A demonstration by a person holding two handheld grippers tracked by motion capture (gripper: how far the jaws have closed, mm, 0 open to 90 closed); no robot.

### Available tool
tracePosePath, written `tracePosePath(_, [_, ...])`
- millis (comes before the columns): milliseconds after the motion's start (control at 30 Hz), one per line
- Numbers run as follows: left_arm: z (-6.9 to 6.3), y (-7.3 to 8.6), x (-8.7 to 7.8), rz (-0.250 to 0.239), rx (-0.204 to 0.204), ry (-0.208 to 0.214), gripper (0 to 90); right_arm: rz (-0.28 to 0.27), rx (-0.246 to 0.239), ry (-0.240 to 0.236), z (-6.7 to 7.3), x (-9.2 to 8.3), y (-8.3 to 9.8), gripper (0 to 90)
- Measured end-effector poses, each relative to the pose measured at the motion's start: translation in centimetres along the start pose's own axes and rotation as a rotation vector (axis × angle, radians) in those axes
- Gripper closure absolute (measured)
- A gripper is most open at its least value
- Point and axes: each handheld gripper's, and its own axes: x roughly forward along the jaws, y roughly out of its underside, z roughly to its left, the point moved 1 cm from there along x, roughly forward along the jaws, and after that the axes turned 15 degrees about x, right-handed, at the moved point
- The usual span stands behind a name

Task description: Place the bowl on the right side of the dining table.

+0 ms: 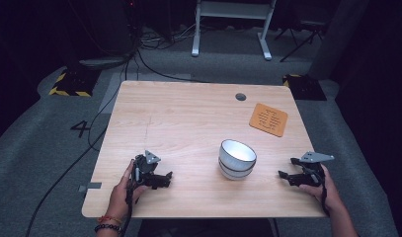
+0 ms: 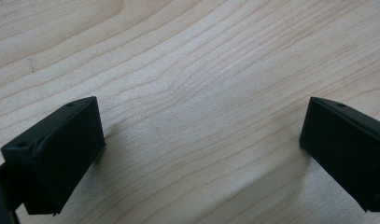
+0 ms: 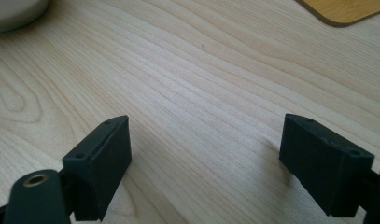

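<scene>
Either side of the white bowl (image 1: 237,159) rest my tongs, left gripper (image 1: 164,178) and right gripper (image 1: 286,177), both spread wide and empty on the table (image 1: 188,113). Its glazed rim looks slippery; a one-sided pinch could tip it toward the coaster (image 1: 268,119) behind it.

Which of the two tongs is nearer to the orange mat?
The right tongs. They sit near the table's front right edge, the orange mat just beyond them. The left tongs are front left, past the white bowl.

Left claw (image 1: 165,178) open, right claw (image 1: 286,176) open, both low
</scene>
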Motion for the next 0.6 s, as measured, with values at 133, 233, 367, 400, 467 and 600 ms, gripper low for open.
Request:
tracePosePath(133, [0.0, 0.0, 0.0, 0.0, 0.0, 0.0, 0.0, 0.001, -0.001, -0.001, -0.01, 0.0, 0.0, 16.6])
tracePosePath(233, [0.0, 0.0, 0.0, 0.0, 0.0, 0.0, 0.0, 0.001, -0.001, -0.001, 0.0, 0.01, 0.0, 16.6])
tracePosePath(367, [0.0, 0.0, 0.0, 0.0, 0.0, 0.0, 0.0, -0.001, 0.006, 0.002, 0.04, 0.01, 0.0, 16.9])
tracePosePath(400, [0.0, 0.0, 0.0, 0.0, 0.0, 0.0, 0.0, -0.002, 0.009, 0.003, 0.06, 0.02, -0.01, 17.0])
tracePosePath(467, [0.0, 0.0, 0.0, 0.0, 0.0, 0.0, 0.0, -0.004, 0.01, 0.003, 0.06, 0.03, -0.01, 17.2])
tracePosePath(600, [0.0, 0.0, 0.0, 0.0, 0.0, 0.0, 0.0, 0.019, -0.015, -0.016, -0.32, -0.23, -0.11, 17.7])
